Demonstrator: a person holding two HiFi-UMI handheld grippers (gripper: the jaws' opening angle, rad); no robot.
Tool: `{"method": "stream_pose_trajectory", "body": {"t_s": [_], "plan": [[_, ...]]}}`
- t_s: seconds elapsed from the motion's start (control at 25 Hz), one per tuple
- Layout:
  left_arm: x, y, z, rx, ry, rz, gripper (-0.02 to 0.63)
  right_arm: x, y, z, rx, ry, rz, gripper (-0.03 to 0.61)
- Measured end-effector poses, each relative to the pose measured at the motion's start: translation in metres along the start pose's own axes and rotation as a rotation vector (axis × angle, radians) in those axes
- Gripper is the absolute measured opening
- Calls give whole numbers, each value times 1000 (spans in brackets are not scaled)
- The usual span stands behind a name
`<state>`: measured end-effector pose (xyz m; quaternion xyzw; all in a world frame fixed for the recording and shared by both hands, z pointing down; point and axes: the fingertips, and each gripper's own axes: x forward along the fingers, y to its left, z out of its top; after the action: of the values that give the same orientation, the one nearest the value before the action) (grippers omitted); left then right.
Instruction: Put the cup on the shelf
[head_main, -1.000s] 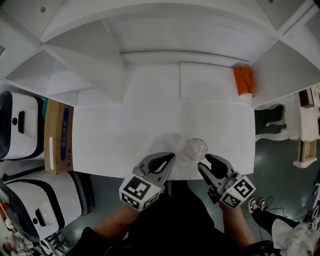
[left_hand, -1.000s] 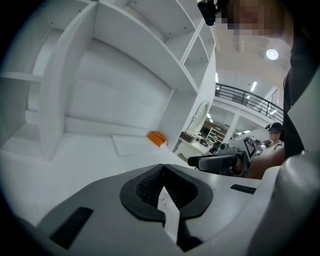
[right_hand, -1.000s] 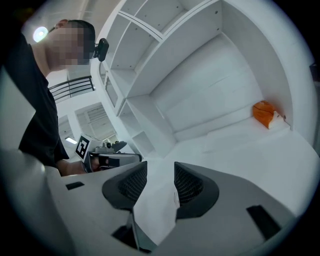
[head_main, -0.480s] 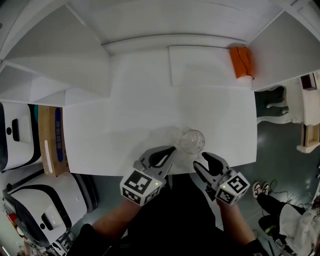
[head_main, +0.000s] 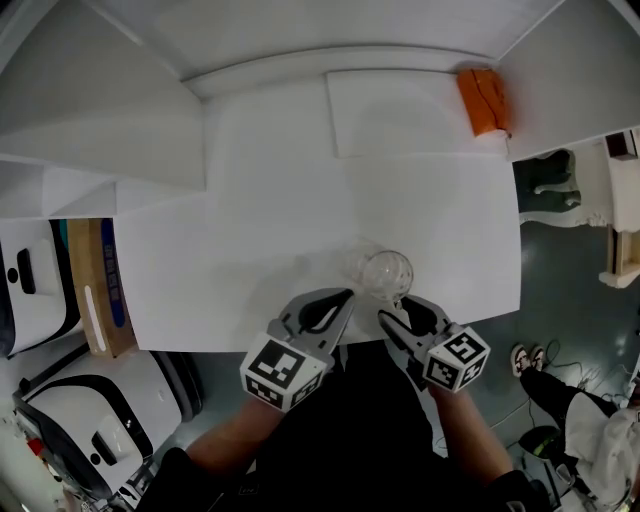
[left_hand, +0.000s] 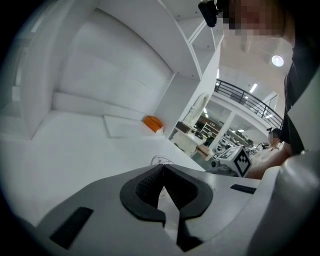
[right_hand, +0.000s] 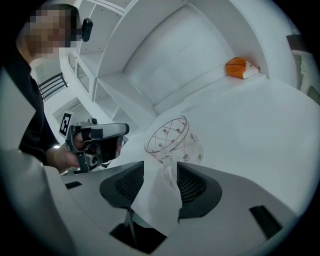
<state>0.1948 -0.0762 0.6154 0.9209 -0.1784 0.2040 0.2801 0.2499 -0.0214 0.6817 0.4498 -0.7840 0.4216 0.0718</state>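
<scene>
White shelving (head_main: 100, 110) rises at the far left behind the table (head_main: 250, 200), well apart from the work at the near edge. Next comes the left gripper (head_main: 345, 300), its jaws pressed together on nothing, its tips just beside the cup (head_main: 387, 273) and a little to its left. The clear, patterned glass cup stands near the table's front edge, between the two grippers and slightly beyond their tips. It looks upright, with its long axis vertical and its mouth facing up; the head view looks straight into the round rim. The right gripper (head_main: 395, 308) is the nearer one and lies directly behind the cup, which sits on its centre line. Its jaws have just been opening and are spread wide. A clear lower part of the cup, perhaps a handle, reaches in between the pad tips, yet the pads do not press on it. An orange object (head_main: 482, 100) lies far right at the back.
</scene>
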Motion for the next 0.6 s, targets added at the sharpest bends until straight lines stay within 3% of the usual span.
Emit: {"method": "stream_pose_trajectory", "body": {"t_s": [0.28,0.44,0.6], "plan": [[-7,8,-5,-15,-3,9,12,16,-2,-3,0,-11,-14,169],[-15,11,-6,-22,-2,10,12,22,-1,-2,-12,-26,-34,73],[-23,14,-3,-21,-9,9,12,33,5,2,-35,-31,-49,57]]}}
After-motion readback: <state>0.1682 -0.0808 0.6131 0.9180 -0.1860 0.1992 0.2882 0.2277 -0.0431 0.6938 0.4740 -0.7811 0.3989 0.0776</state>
